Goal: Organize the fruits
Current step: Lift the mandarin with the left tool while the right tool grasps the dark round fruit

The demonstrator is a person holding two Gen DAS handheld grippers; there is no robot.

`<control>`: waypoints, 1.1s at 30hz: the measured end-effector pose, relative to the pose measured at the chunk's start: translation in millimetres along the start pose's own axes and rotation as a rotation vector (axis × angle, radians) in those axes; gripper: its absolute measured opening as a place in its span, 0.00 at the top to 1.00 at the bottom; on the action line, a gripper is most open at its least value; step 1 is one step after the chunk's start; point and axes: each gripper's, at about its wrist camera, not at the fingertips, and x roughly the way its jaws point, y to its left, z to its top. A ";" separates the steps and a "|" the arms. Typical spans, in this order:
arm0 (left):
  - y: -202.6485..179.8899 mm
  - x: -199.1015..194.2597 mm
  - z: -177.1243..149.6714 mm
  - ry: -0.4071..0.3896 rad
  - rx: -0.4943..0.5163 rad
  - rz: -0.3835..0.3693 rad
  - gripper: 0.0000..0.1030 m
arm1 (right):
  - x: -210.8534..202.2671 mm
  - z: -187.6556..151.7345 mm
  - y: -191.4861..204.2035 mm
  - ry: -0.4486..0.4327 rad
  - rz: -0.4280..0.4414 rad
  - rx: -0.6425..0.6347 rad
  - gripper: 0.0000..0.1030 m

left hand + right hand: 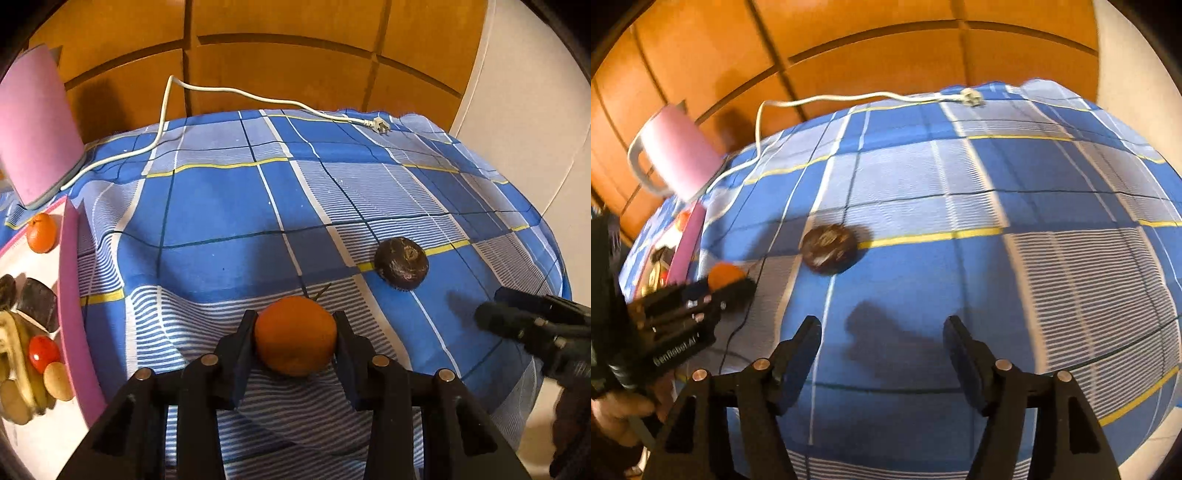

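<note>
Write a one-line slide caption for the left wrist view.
Left gripper fingers close on an orange; a dark round fruit waits on the checked cloth.

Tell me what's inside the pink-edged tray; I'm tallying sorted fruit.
The tray holds an orange, bananas, a red fruit and dark pieces. Its near wall and the frame edge hide the rest.

My left wrist camera looks forward along my left gripper [295, 334], low and close over the checked tablecloth [221, 206], with the pink tray [75, 302] at the frame's left edge. My right wrist camera sits higher, facing the same wooden wall [886, 48]. Both views share the dark fruit [402, 263] [829, 249], the white cord [258, 96] [849, 98] and the pink kettle [37, 125] [677, 149] at upper left.
</note>
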 end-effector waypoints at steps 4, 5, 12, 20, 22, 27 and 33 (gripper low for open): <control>-1.0 1.2 -0.9 -0.006 -0.002 -0.002 0.60 | -4.6 11.4 -5.2 -0.010 0.002 0.023 0.33; 0.1 1.1 -1.3 -0.007 -0.008 -0.008 0.60 | -4.5 16.0 -5.3 -0.008 0.020 0.037 0.33; 3.1 -0.2 -2.8 -0.015 -0.010 -0.034 0.60 | 11.4 42.9 21.9 0.002 0.075 0.001 0.33; 4.0 -0.9 -5.6 -0.030 -0.021 -0.044 0.60 | 51.2 53.6 54.4 0.054 -0.007 -0.164 0.33; 4.1 -0.5 -5.4 -0.030 -0.022 -0.044 0.60 | 56.4 52.0 57.7 0.061 -0.029 -0.192 0.45; 4.2 -0.9 -5.5 -0.029 -0.021 -0.045 0.60 | 55.2 46.0 58.3 0.046 -0.050 -0.228 0.54; 6.1 -6.2 -1.5 -0.006 -0.053 -0.050 0.61 | 55.8 37.6 61.1 0.001 -0.084 -0.287 0.53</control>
